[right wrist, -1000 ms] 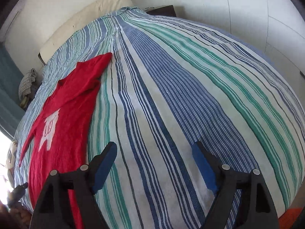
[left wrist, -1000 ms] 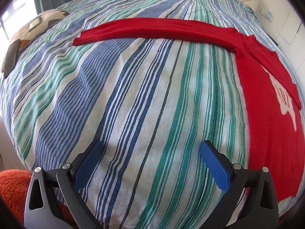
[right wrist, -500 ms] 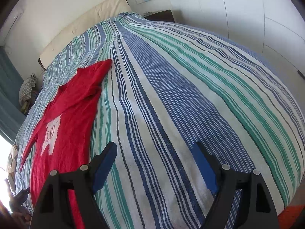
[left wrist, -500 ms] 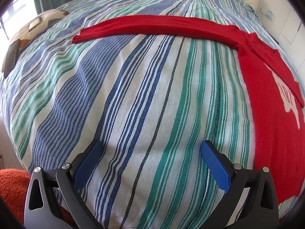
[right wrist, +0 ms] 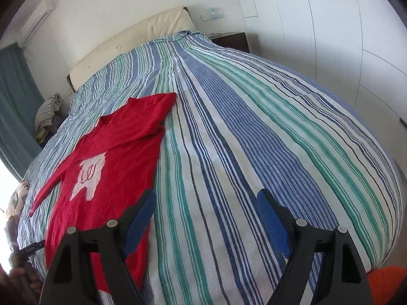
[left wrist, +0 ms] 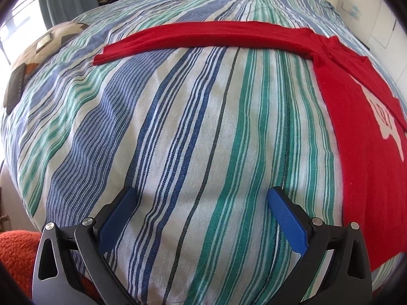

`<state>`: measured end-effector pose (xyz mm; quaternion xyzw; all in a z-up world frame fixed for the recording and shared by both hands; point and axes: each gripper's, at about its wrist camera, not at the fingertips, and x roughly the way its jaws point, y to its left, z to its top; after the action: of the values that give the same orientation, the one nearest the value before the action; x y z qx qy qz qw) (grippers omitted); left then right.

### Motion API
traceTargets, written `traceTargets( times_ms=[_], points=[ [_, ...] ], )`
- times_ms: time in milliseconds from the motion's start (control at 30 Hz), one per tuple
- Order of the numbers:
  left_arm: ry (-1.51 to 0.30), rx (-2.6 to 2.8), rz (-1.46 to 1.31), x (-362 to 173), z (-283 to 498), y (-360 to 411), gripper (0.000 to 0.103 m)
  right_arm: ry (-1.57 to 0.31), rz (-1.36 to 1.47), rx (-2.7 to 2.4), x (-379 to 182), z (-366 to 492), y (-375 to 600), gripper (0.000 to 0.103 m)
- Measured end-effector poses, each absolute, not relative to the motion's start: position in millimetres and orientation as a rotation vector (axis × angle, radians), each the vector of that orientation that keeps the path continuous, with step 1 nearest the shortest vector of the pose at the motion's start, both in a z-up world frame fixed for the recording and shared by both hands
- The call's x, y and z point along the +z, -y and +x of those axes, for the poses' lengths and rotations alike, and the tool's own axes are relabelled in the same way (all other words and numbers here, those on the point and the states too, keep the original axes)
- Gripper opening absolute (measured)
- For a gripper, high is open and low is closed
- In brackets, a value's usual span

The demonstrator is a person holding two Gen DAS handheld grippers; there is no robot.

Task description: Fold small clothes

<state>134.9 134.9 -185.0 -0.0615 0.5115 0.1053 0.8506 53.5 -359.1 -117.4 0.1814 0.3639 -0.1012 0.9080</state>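
Jaws of both the left gripper and right gripper stand spread, empty. Your jumper lies flat on the bed; expect soft, limp knit. Pinch a sleeve cuff or the hem.

I see a wide bed filling most of both views, covered in a blue, green and white striped spread. At its far end, upper centre of the right wrist view, a cream padded headboard meets a white wall. A dark nightstand stands right of it, and white cupboard doors fill the upper right. Teal curtains hang at the left edge, bright daylight beside them. An air conditioner sits upper left. An orange rug shows lower left in the left wrist view.
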Motion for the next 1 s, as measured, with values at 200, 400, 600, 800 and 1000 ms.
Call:
traceTargets(
  times_ms=[200,400,600,800,1000],
  points=[
    [-1.081,0.198,-0.131,-185,133,-137,0.103,-0.766,0.364,-0.212,-122,55,360,0.081],
    [-1.079,0.203,-0.123,-186,133,-136,0.103,-0.78,0.368,-0.223,-127,57,362,0.081],
    [-1.077,0.205,-0.12,-186,133,-134,0.103,-0.788,0.348,-0.209,-129,60,357,0.081],
    [-1.077,0.206,-0.119,-186,132,-134,0.103,-0.781,0.337,-0.205,-127,59,355,0.081],
    [-1.077,0.206,-0.12,-186,132,-134,0.103,-0.78,0.346,-0.209,-127,58,358,0.081]
  ],
)
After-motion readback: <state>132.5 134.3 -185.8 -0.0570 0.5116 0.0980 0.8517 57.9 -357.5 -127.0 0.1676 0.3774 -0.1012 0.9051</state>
